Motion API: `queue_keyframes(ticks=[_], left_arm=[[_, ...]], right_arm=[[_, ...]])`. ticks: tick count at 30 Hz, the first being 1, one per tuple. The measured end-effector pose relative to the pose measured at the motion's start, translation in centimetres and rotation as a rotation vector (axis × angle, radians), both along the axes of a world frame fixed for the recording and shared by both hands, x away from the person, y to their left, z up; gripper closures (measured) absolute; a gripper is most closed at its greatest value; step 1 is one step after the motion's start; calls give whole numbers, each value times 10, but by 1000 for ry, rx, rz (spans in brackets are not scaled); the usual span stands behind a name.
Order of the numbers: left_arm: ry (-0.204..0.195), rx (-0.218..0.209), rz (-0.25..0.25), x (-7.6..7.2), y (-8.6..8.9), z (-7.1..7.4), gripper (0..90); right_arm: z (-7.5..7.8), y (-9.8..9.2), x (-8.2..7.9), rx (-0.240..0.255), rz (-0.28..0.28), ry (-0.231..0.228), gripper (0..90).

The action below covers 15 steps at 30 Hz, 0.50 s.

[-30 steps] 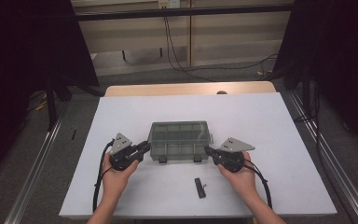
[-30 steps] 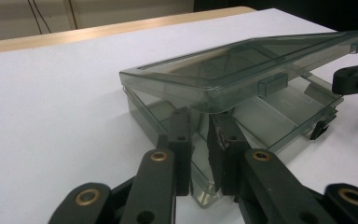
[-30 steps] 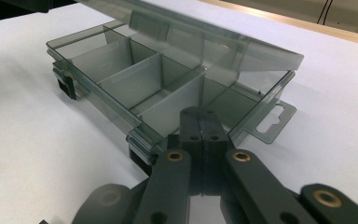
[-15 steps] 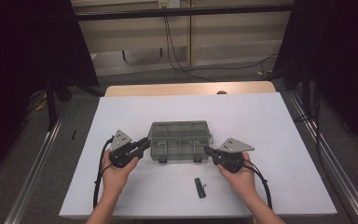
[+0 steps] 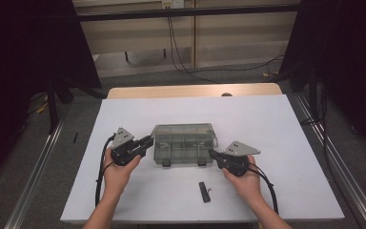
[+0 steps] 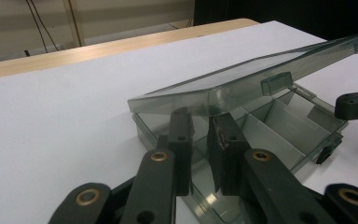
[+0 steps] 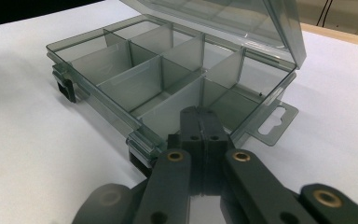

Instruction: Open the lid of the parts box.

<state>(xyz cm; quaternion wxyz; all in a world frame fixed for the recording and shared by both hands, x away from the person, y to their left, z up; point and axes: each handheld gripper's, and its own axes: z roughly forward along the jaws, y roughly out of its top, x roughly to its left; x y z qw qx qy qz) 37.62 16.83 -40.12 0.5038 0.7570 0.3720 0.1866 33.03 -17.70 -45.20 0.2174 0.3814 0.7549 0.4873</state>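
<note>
A clear smoke-grey compartment box (image 5: 183,144) sits near the middle of the white tabletop (image 5: 267,124), flanked by two hand-held grippers. Its hinged lid (image 6: 251,77) stands partly raised, tilted up over the tray, as the left gripper view shows. Inside, thin dividers (image 7: 168,70) split the tray into several compartments, and every compartment that can be seen holds nothing. Two dark latches (image 5: 167,163) hang on the box's front edge, toward the person, and a hang-tab with a slot (image 7: 272,122) juts from one end wall.

The left hand-held gripper (image 5: 145,143) reaches the box's left end; its jaws stand a little apart at the box's corner, under the lifted lid, and whether they press on the tray wall cannot be told. The right hand-held gripper (image 5: 213,154) meets the box's right front corner with its jaws closed together, tips against the tray's rim beside the latch.

A small black strip (image 5: 203,192) lies on the tabletop in front of the box, well apart from it, between the person's forearms.
</note>
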Motion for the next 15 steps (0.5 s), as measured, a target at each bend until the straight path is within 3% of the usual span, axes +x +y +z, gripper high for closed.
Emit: queue_keyframes(ticks=[15], left_arm=[[-1, 1, 9, 13, -3, 10, 798]], right_arm=[[0, 0, 0, 3, -4, 2, 900]])
